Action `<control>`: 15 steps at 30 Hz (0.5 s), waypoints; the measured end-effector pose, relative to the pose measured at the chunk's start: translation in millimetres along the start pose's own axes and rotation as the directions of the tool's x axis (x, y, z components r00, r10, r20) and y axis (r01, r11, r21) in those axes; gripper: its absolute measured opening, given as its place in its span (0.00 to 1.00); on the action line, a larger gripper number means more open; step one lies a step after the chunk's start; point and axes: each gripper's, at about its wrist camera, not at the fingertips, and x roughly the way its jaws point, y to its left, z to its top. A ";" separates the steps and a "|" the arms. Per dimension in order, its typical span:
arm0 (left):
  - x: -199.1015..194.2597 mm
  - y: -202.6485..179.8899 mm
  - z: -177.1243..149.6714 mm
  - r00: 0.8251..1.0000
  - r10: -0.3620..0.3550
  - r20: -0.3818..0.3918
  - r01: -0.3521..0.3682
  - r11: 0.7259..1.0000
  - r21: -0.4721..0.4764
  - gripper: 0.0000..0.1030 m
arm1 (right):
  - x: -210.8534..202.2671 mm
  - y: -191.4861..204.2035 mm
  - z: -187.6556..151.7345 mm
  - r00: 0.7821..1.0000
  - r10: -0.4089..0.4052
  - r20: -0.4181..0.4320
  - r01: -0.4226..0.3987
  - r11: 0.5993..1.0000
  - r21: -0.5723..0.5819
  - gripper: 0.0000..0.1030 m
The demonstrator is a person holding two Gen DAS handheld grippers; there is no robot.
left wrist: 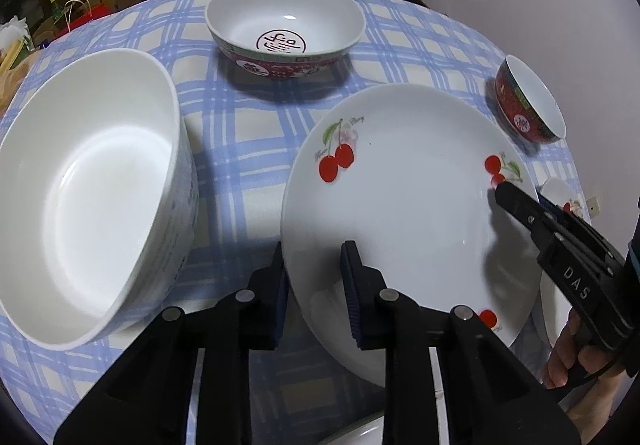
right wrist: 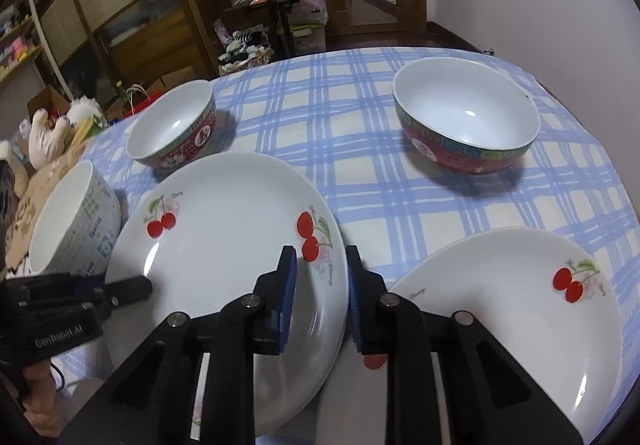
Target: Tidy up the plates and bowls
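2 grippers straddle opposite rims of the round white cherry-printed plate (left wrist: 400,213) on the blue checked tablecloth (left wrist: 256,113): left gripper (left wrist: 316,289) and right gripper (right wrist: 322,293) each clench its edge. Lifting should stay level and together, clearing the second cherry plate (right wrist: 520,325) alongside.

White cherry-print plate at right (right wrist: 520,325): near rim cut off by the frame edge, left part hidden behind the black gripper finger (right wrist: 384,309). Small grey lettering on the white printed bowl (right wrist: 96,221): illegible.
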 end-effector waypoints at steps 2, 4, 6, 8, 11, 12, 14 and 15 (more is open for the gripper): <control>-0.8 0.6 0.2 1.000 0.001 0.007 -0.001 1.000 -0.002 0.22 | -0.8 -0.3 -0.6 1.000 -0.014 0.000 0.014 1.000 0.000 0.18; -1.9 -0.5 0.0 1.000 0.008 0.011 -0.008 1.000 0.004 0.22 | -2.3 -3.5 -1.2 1.000 -0.001 0.003 0.001 1.000 0.015 0.15; -2.9 -1.0 1.0 1.000 0.010 0.012 -0.010 1.000 -0.001 0.22 | -5.2 -8.3 -1.4 0.999 0.036 0.004 -0.036 0.998 0.041 0.13; -4.9 1.4 1.5 1.000 -0.001 0.005 0.001 1.000 -0.017 0.22 | -8.2 -11.3 -1.1 0.998 0.062 0.012 -0.063 0.996 0.061 0.11; -8.9 2.6 -0.1 1.000 0.004 0.008 -0.004 1.000 -0.027 0.22 | -13.6 -6.2 -1.0 0.999 0.048 0.019 -0.049 0.998 0.041 0.11; -10.2 2.6 -0.6 1.000 0.010 0.011 -0.010 1.000 -0.026 0.22 | -14.8 -4.3 -1.1 0.999 0.042 0.018 -0.043 0.998 0.034 0.11; -13.2 3.5 -0.8 1.000 0.013 0.016 -0.013 1.000 -0.027 0.22 | -19.7 -1.1 -1.8 0.999 0.039 0.027 -0.039 0.999 0.026 0.10; -15.5 4.4 -0.6 1.000 0.012 0.020 -0.012 1.000 -0.029 0.22 | -22.2 0.0 -1.9 0.999 0.040 0.030 -0.040 0.999 0.022 0.10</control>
